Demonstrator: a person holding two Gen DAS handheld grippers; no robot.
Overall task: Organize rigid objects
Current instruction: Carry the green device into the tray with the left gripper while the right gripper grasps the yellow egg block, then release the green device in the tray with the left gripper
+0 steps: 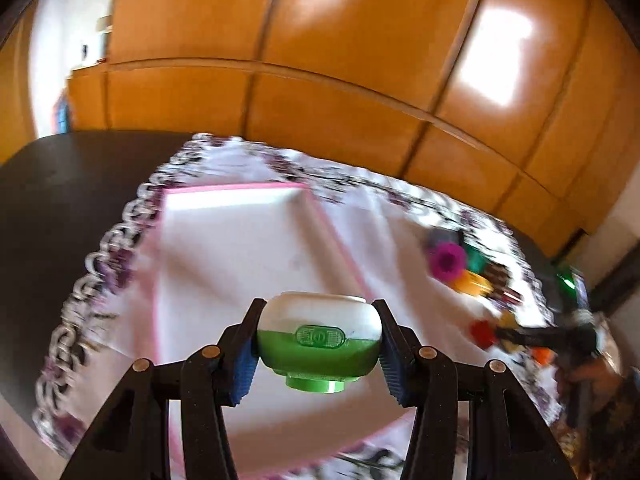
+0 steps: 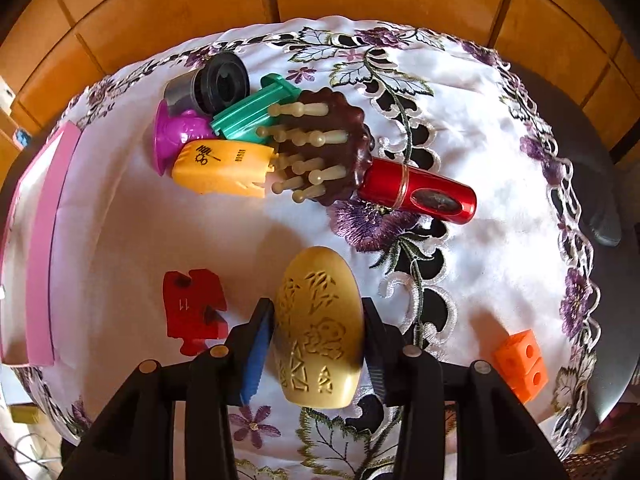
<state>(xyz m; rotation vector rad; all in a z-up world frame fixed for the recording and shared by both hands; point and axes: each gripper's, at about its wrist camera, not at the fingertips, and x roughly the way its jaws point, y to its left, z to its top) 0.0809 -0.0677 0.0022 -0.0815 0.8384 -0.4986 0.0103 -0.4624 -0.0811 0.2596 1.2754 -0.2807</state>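
My left gripper is closed on a green-and-white capsule; both blue pads press its sides, white half up, green half down, a green stub at its base. I hold it above the pink-rimmed white tray, which lies on the embroidered tablecloth. The left view is motion-blurred, so I cannot tell how high the capsule sits over the tray floor.

My right gripper is closed on a tan carved oval piece, its blue pad and the opposite finger touching the piece's two long sides. The carved face is up, the narrow end pointing away from me. I cannot tell whether it rests on the cloth or is lifted clear.

Just left of that piece lies a red puzzle-shaped block marked 11. To the right, well apart, sits an orange cube block with round holes. Farther out is a touching cluster: a yellow block, a magenta cup-shaped toy, a black-and-grey cylinder, a green bar, and a brown round brush with cream pegs. A red metallic tube lies against the brush's right edge. The tray's pink rim shows at the far left of the right view. Orange wooden cabinets stand behind the table.
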